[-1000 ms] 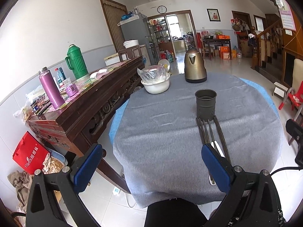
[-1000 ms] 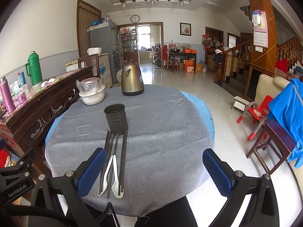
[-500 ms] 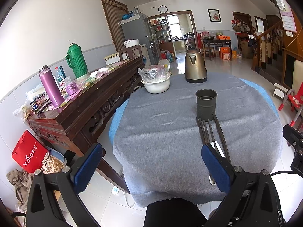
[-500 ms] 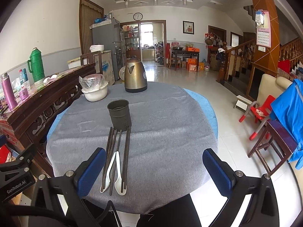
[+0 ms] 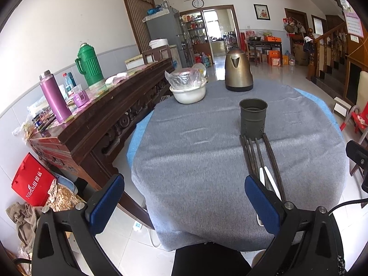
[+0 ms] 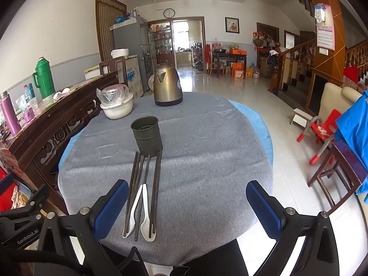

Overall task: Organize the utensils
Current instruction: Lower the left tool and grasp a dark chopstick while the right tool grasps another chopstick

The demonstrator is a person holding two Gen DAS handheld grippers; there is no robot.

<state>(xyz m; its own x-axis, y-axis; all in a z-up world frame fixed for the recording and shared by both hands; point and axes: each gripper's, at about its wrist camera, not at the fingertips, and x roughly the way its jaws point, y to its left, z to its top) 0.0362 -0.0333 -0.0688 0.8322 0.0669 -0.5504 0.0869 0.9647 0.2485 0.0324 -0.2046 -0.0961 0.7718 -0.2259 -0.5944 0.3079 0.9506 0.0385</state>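
Low in the centre-left of the right wrist view, the dark chopsticks (image 6: 147, 184) and two white spoons (image 6: 142, 211) are lying side by side on the grey tablecloth (image 6: 207, 156), their far tips reaching almost to the foot of the dark utensil holder (image 6: 147, 133), which is standing empty above them. Nothing appears to be sorted yet; every piece is waiting to go into the holder, so the task looks to be at its very start.

Both tools are hovering with jaws spread wide and holding nothing: the right gripper (image 6: 186, 204) at the bottom of its frame, the left gripper (image 5: 184, 202) at the bottom of its own, with the chopsticks (image 5: 260, 158) running just behind its right-hand pad.

Room for moving is looking generous across the cloth to the right of the utensils. The spoon bowls are sitting near the table's lower edge. A kettle (image 6: 166, 87) and a white bowl (image 6: 117, 109) are standing well apart, toward the upper centre.
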